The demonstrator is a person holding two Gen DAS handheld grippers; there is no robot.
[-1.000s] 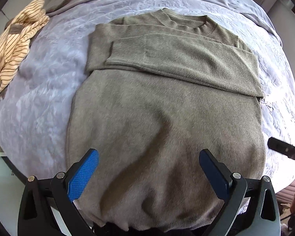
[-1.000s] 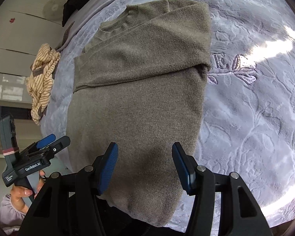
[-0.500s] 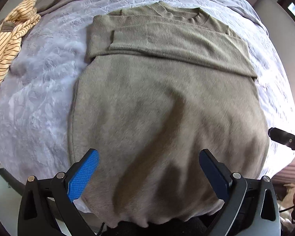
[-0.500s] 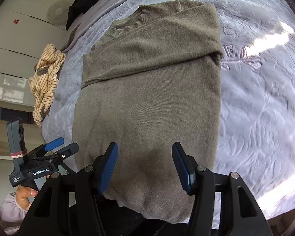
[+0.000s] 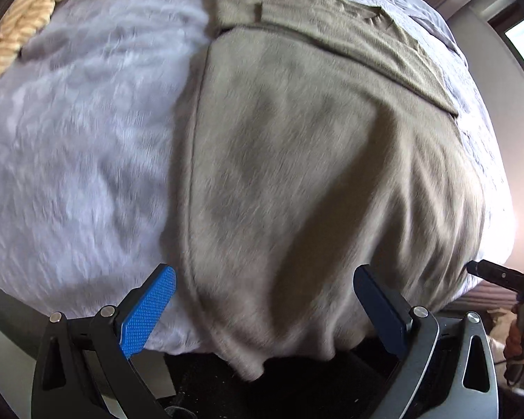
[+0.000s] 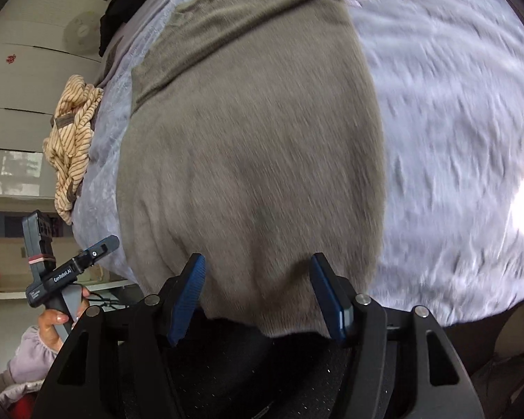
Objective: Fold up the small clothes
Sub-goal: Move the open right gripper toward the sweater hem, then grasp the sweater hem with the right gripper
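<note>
An olive-grey knit sweater (image 5: 314, 160) lies flat on the bed with both sleeves folded across its chest. Its hem hangs over the near edge of the bed. My left gripper (image 5: 265, 300) is open, with its blue pads either side of the hem's left part, not touching it. My right gripper (image 6: 256, 289) is open over the hem's right part of the sweater (image 6: 255, 146). The left gripper also shows in the right wrist view (image 6: 77, 269), held in a hand. The right gripper's tip shows in the left wrist view (image 5: 496, 276).
A pale lilac embossed bedspread (image 5: 80, 146) covers the bed. A cream and brown striped garment (image 6: 73, 139) lies crumpled at the bed's far left. Dark clothes (image 6: 122, 10) lie at the bed's far end, with white cupboards behind.
Both grippers have moved down and closer to the sweater's hem at the near edge of the bed. The jaws stay open. The sweater has not moved.
</note>
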